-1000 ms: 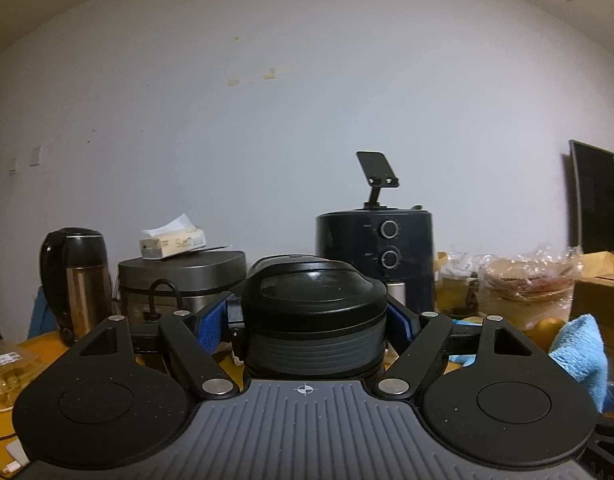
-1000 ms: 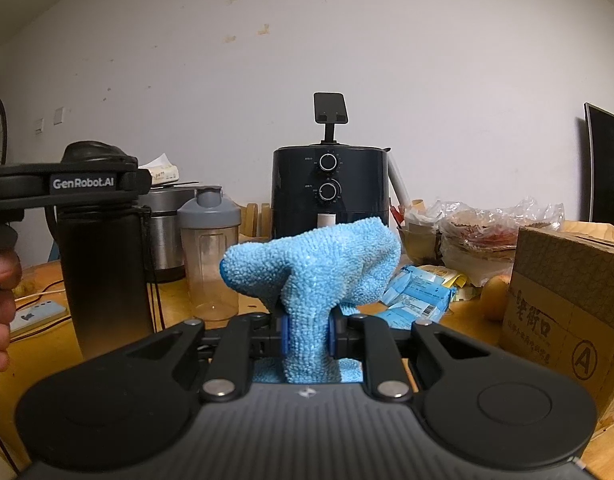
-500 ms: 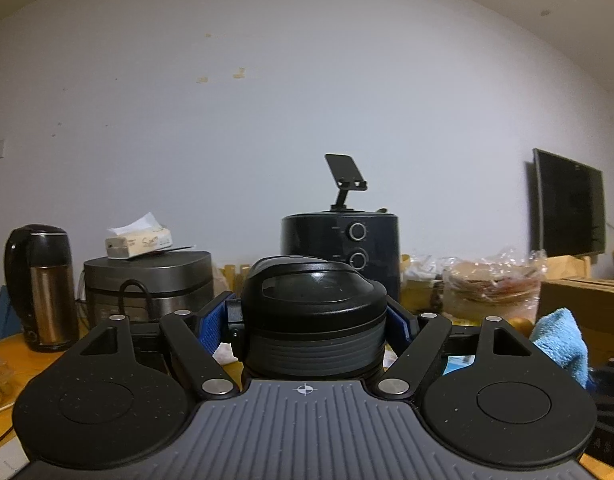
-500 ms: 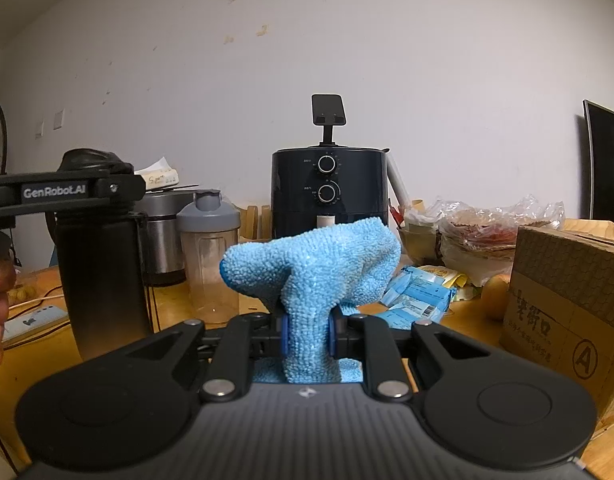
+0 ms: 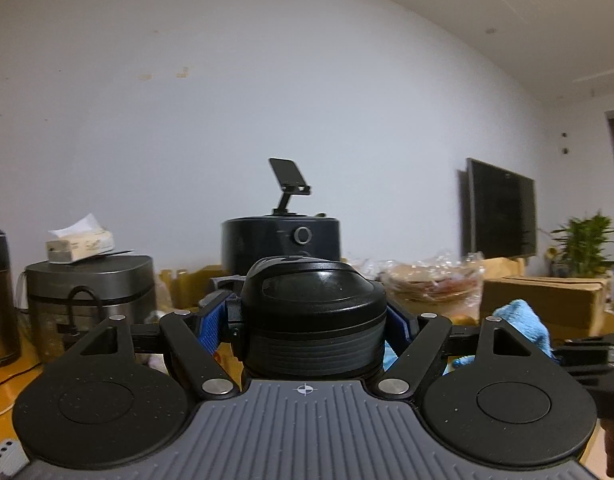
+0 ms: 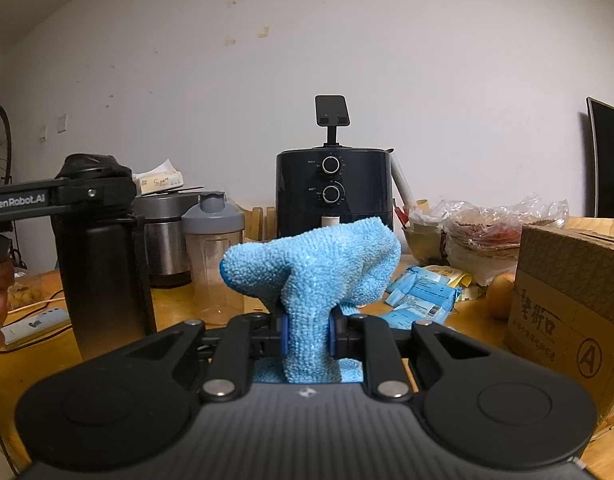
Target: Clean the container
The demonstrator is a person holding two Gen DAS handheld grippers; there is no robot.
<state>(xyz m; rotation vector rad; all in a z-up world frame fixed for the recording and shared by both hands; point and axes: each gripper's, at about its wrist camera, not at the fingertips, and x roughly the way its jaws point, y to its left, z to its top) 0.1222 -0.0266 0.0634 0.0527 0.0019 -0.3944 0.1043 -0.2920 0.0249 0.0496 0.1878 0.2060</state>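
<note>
Table [image 6: 175, 304]: wooden, crowded; bears every item below.

Air fryer [image 6: 334, 192]: black, two dials, at the back against the wall, a phone stand [image 6: 332, 111] on its lid.

Cardboard box [image 6: 567, 300]: at the right edge, printed side facing the right wrist camera.

Rice cooker [image 5: 89, 292]: grey, back left, a tissue box [image 5: 81, 243] resting on top.

Black bottle [image 6: 103, 256]: the container to be cleaned. Tall, dark, lid on, upright at the left of the right wrist view. The left gripper [image 5: 307, 320] clasps it just under the lid, blue pads pressed to either side, jaws spread only as wide as the neck. Held this way, probably to steady the body and present its side for wiping.

Shaker cup [image 6: 215, 252]: clear, grey lid, behind the bottle; untouched.

Blue cloth [image 6: 315, 276]: microfibre, bunched. The right gripper [image 6: 309, 334] pinches its lower fold, jaws nearly closed, so a padded lobe stands forward as a wiping face. Cloth and bottle are near but apart.

Snack packets [image 6: 423, 292]: loose, beyond the cloth.
</note>
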